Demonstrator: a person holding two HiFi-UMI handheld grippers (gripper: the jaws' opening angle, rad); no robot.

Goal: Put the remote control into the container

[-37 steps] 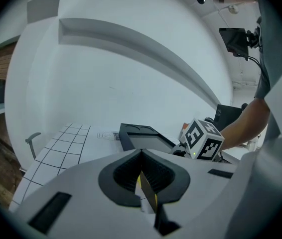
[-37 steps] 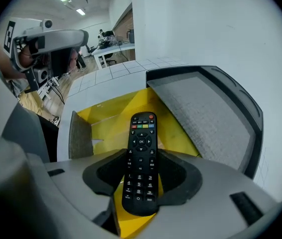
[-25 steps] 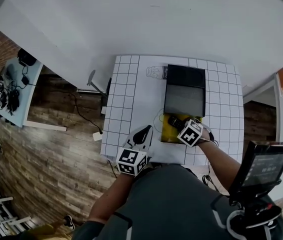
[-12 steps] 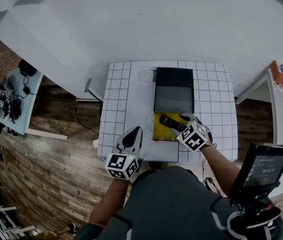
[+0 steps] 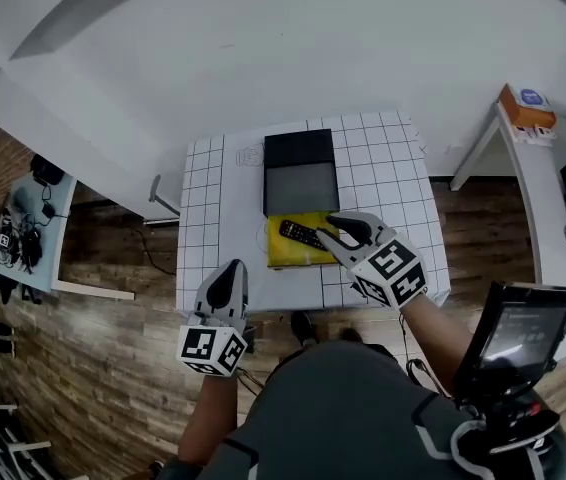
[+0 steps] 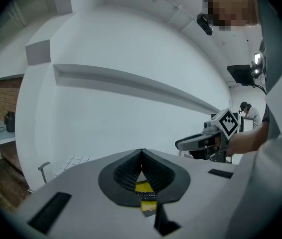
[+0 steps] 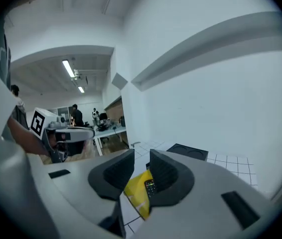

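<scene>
On the desk (image 5: 378,168), the remote control (image 5: 299,233) lies across the yellow tray (image 5: 285,255), just in front of the black box (image 5: 298,186). Your right claw (image 5: 329,230) hangs above it. Its jaws are partly apart, have just been closing, and have nothing between them, so the remote looks released. Your left claw (image 5: 231,268) is pinched together and empty, held off the near edge, likely to keep clear. If that tray is the container, the job looks done.

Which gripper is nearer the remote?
Right. The right gripper, its jaws just closing with nothing between them, hangs by the remote's right end; the left gripper is far off, at the table's near-left corner.
</scene>
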